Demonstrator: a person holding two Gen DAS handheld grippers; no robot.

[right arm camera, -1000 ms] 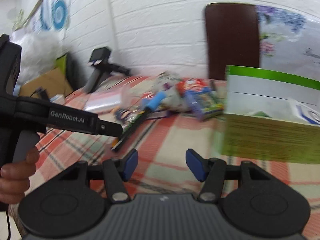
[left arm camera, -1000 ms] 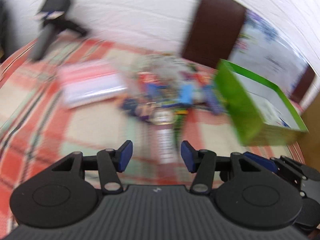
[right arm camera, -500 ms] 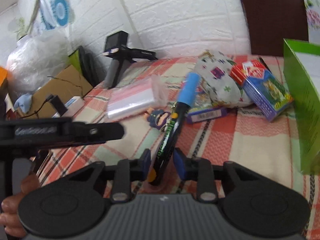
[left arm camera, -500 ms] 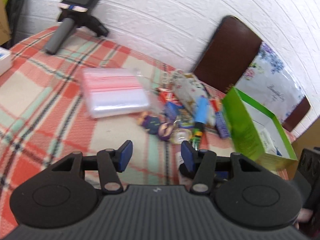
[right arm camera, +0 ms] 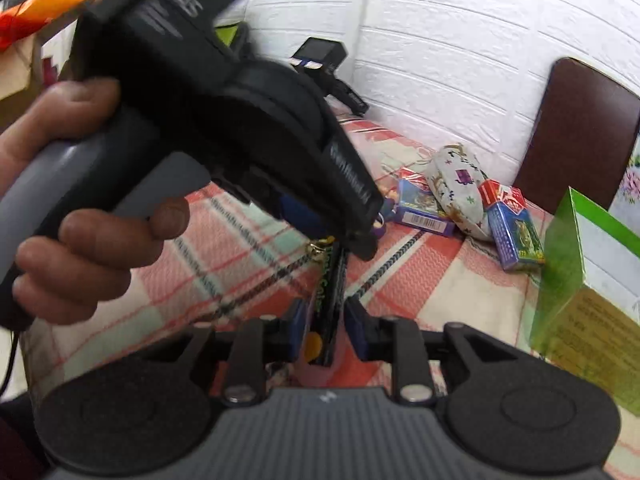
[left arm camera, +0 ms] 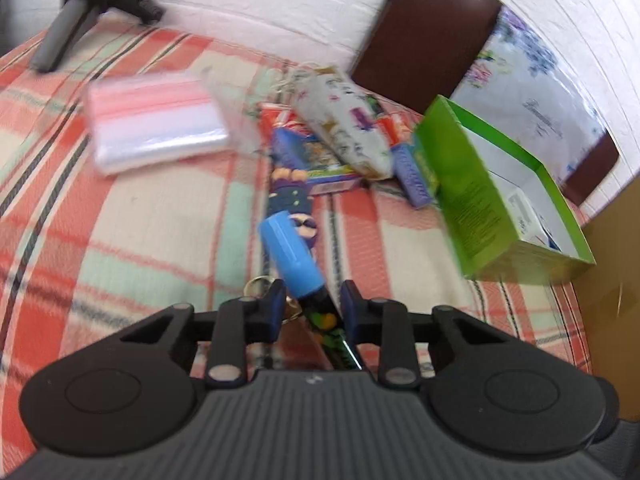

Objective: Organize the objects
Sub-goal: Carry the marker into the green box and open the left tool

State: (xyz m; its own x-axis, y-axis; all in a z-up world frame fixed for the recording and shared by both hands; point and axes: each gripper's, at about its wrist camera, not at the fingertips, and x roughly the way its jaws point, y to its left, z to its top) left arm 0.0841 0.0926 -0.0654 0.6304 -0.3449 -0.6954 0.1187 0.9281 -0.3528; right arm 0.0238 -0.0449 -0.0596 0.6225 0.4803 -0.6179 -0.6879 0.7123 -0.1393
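Note:
A black and green marker with a blue cap (left arm camera: 290, 254) lies between both grippers. My left gripper (left arm camera: 312, 304) straddles the barrel just below the cap. Its jaws are closing, and a thin gap with a key ring showing remains at the left pad. In the right wrist view the marker (right arm camera: 330, 304) runs forward from my right gripper (right arm camera: 326, 328). Its pads sit against the barrel's lower end while the jaws start opening. The left gripper (right arm camera: 362, 246), held by a hand (right arm camera: 80, 208), covers the cap there. An open green box (left arm camera: 472, 200) stands to the right.
On the plaid cloth lie a pack of zip bags (left arm camera: 156, 120), a patterned white pouch (left arm camera: 344, 128), card boxes (left arm camera: 412, 172) and a purple figure keychain (left arm camera: 290, 196). A camera on a small tripod (left arm camera: 76, 12) stands far left. A brown chair back (left arm camera: 420, 36) rises behind.
My left gripper came over onto the marker and its jaws narrowed from wide. The right gripper took hold of the marker and has rolled since. The left gripper now fills the right view.

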